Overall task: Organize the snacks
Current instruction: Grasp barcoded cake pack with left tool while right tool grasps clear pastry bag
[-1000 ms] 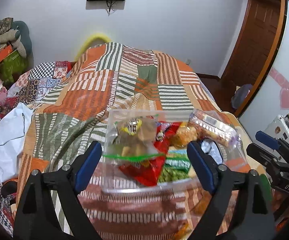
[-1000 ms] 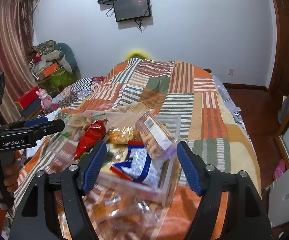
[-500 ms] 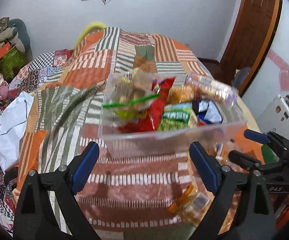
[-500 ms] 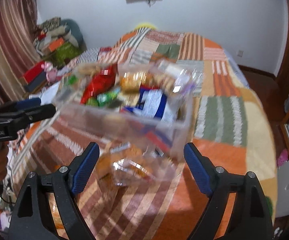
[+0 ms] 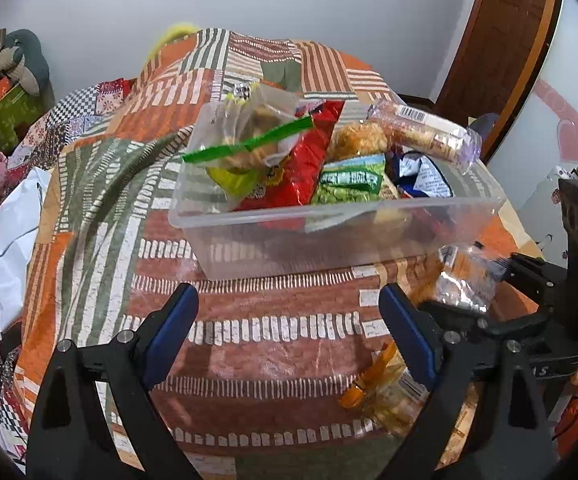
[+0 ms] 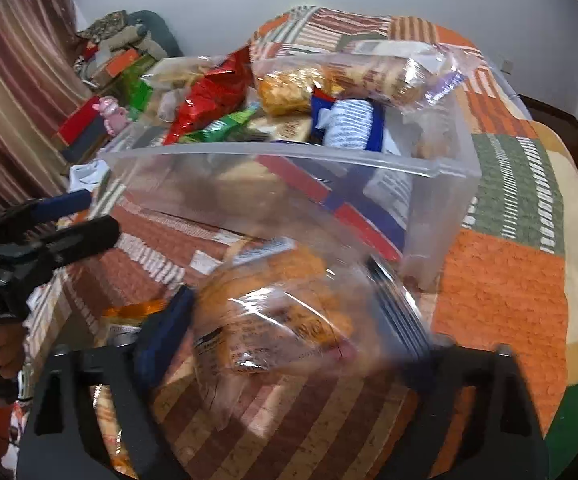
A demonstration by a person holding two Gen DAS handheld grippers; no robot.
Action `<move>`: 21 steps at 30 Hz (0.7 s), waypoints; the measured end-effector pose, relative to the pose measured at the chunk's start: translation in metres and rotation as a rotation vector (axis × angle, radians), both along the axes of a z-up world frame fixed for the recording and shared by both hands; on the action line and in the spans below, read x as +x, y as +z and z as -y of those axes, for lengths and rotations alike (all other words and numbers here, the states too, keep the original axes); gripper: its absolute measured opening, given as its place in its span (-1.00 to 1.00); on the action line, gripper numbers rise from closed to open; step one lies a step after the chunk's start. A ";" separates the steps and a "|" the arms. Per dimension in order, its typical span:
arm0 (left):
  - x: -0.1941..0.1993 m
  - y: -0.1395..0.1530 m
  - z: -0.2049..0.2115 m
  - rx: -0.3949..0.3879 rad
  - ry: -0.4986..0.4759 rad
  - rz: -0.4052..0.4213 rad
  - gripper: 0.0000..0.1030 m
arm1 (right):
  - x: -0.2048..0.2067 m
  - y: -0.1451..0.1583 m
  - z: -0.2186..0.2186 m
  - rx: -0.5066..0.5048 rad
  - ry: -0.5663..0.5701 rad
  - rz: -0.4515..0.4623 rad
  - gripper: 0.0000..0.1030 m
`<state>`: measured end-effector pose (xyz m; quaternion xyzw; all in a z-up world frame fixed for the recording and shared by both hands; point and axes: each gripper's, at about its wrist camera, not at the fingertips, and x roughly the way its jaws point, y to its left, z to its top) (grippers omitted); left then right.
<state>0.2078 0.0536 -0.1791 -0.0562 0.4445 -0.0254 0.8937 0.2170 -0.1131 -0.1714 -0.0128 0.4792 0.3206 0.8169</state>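
A clear plastic bin (image 5: pixel 329 232) sits on the patchwork bedspread, heaped with snack packs: a red bag (image 5: pixel 305 168), a green pea pack (image 5: pixel 349 184), a long cracker roll (image 5: pixel 421 132). It also shows in the right wrist view (image 6: pixel 289 160). My left gripper (image 5: pixel 289 328) is open and empty, just short of the bin's near wall. My right gripper (image 6: pixel 289 332) is open, its fingers on either side of a clear bag of orange snacks (image 6: pixel 273 312) lying in front of the bin; the frame is blurred. That bag shows in the left wrist view (image 5: pixel 465 280) too.
Another small orange snack pack (image 5: pixel 377 392) lies on the bedspread (image 5: pixel 249 336) near the front right. White cloth (image 5: pixel 5 232) and clutter lie at the bed's left side. A wooden door (image 5: pixel 501 52) stands at the right.
Both grippers have pulled back and dropped lower, away from the bin. The right gripper has come down around the clear bag of orange snacks in front of the bin.
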 end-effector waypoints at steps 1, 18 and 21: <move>-0.001 0.000 0.001 -0.003 -0.001 -0.004 0.79 | -0.001 0.001 -0.001 0.002 -0.002 0.003 0.36; -0.038 -0.010 0.052 -0.080 -0.075 -0.118 0.79 | -0.037 0.035 0.052 0.027 -0.080 0.137 -0.02; -0.042 -0.020 0.062 -0.099 -0.083 -0.169 0.79 | -0.041 0.038 0.055 0.041 -0.080 0.143 -0.01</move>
